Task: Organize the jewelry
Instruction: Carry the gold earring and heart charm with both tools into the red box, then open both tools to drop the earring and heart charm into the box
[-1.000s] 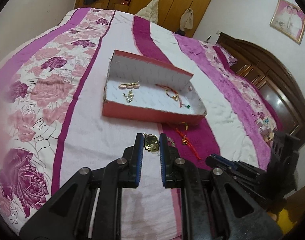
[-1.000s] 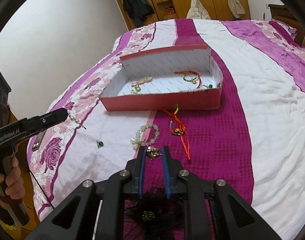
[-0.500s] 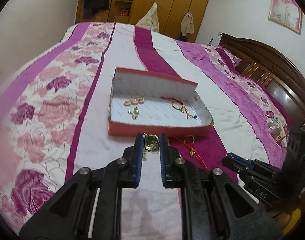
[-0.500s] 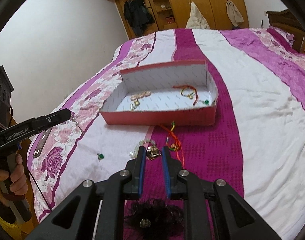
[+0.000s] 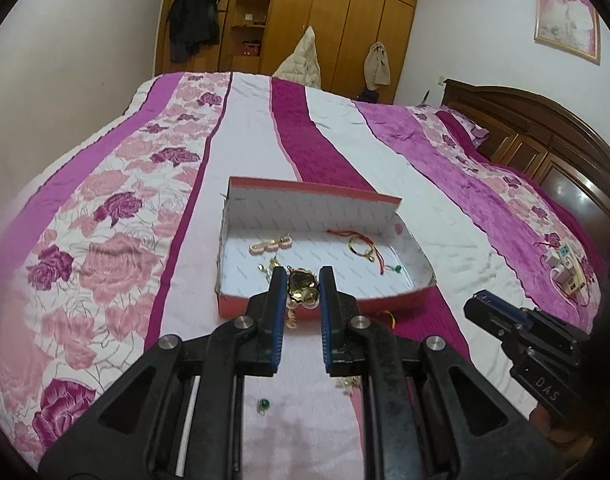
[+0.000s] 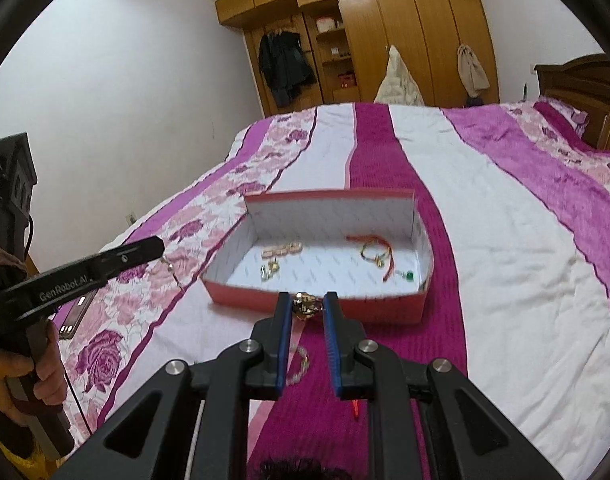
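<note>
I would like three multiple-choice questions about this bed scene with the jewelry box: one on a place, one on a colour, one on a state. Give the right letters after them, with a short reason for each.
1. Where does the small green bead nearest the left gripper lie?
A. on the bedspread, outside the box
B. on the headboard
C. on the wardrobe shelf

2. What colour is the outside of the box?
A. blue
B. red
C. black

3. What is the state of the right gripper?
A. wide open and empty
B. shut on a gold ornament
C. shut on a phone

Answers: 1 A, it rests on white fabric below the fingers. 2 B, the outer wall is red. 3 B, the gold ornament sits clamped between the pads.
</note>
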Tool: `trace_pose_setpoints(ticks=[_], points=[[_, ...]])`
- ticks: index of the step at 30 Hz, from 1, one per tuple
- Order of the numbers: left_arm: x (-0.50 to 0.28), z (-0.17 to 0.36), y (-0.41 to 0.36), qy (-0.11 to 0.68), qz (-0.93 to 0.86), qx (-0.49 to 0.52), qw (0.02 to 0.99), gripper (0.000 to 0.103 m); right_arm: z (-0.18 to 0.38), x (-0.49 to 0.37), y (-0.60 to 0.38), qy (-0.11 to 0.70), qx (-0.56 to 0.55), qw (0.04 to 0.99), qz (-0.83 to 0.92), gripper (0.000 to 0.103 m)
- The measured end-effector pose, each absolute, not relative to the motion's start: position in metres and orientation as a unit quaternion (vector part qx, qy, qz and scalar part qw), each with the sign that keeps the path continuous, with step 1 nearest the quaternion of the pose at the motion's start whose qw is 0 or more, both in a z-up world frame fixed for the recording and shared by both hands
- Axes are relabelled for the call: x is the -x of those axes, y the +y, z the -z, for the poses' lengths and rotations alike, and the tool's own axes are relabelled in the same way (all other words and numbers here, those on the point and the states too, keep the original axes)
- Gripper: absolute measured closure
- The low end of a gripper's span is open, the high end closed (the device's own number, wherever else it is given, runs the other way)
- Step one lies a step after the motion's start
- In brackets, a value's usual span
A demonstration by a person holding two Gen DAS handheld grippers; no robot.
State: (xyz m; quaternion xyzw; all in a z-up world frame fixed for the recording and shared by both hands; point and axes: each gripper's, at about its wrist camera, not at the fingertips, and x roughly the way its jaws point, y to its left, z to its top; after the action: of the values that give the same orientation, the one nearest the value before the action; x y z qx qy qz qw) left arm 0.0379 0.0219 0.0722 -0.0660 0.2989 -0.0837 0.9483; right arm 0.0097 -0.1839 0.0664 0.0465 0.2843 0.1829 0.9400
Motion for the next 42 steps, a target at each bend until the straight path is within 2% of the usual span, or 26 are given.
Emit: trace_pose_setpoints(ticks=[22,42], points=[[-0.112,-0.07,0.021,0.239,0.029,0.039,0.97,0.095,-0.086,-0.094,-0.175,0.202,-0.022,0.97,-0.134,0.085],[-0.176,0.013,0.02,0.364,0.021,0.039,0.93,0.095,0.001,-0.19,-0.196,0.339,-0.031,0.937,-0.085,0.085]])
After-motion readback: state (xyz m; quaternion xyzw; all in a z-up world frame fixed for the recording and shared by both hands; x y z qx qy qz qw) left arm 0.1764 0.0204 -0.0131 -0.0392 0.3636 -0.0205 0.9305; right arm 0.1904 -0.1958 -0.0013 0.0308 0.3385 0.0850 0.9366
